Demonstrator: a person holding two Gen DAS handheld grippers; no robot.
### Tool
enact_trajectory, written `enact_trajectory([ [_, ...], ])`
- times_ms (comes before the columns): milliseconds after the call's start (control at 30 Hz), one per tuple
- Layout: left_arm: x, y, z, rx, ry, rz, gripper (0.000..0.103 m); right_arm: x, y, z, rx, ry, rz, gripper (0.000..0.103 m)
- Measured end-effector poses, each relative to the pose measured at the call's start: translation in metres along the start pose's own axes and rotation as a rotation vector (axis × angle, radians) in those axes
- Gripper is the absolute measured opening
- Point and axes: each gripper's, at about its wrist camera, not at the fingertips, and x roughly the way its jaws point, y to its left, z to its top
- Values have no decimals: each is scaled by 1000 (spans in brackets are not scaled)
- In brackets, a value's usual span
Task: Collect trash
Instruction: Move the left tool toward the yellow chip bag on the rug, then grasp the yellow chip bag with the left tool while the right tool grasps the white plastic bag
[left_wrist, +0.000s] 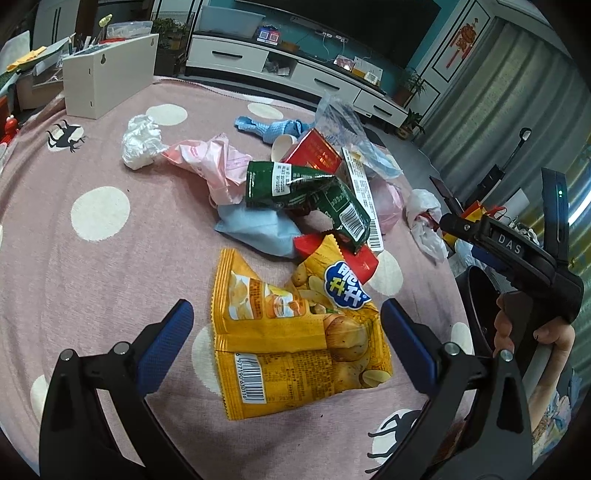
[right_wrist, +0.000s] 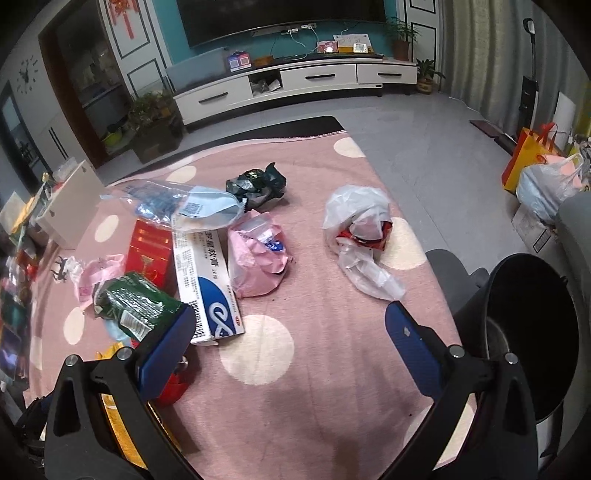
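Observation:
A pile of trash lies on a pink dotted tablecloth (left_wrist: 74, 277). My left gripper (left_wrist: 286, 332) is open, its blue fingers on either side of a yellow chip bag (left_wrist: 295, 332). Beyond it lie a green wrapper (left_wrist: 306, 195), a red box (left_wrist: 314, 151), a white medicine box (left_wrist: 364, 195), a pink bag (left_wrist: 210, 162) and crumpled white paper (left_wrist: 142, 142). My right gripper (right_wrist: 291, 332) is open and empty above bare cloth; it also shows in the left wrist view (left_wrist: 447, 221). The green wrapper (right_wrist: 136, 306), the medicine box (right_wrist: 207, 288), a pink bag (right_wrist: 255, 254) and a white plastic bag (right_wrist: 362, 229) lie ahead of it.
A black trash bin (right_wrist: 532, 332) stands off the table's right edge. A white box (left_wrist: 107, 77) stands at the table's far left. A dark crumpled wrapper (right_wrist: 258, 184) lies toward the far edge. A TV cabinet (right_wrist: 295, 81) and shopping bags (right_wrist: 543, 173) are beyond.

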Motion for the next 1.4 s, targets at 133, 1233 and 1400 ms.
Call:
enact_trajectory([
  [133,5,2,1,-16,15,-13,100,4,-4,0,-7,5,-24,100],
  [1233,64,-27,-23,76,90,-33,91,84,-66,21,79,52,-87,13],
  [1400,67,-40,-28,136,67,17,65,69,-66,16,85,36,-81,4],
])
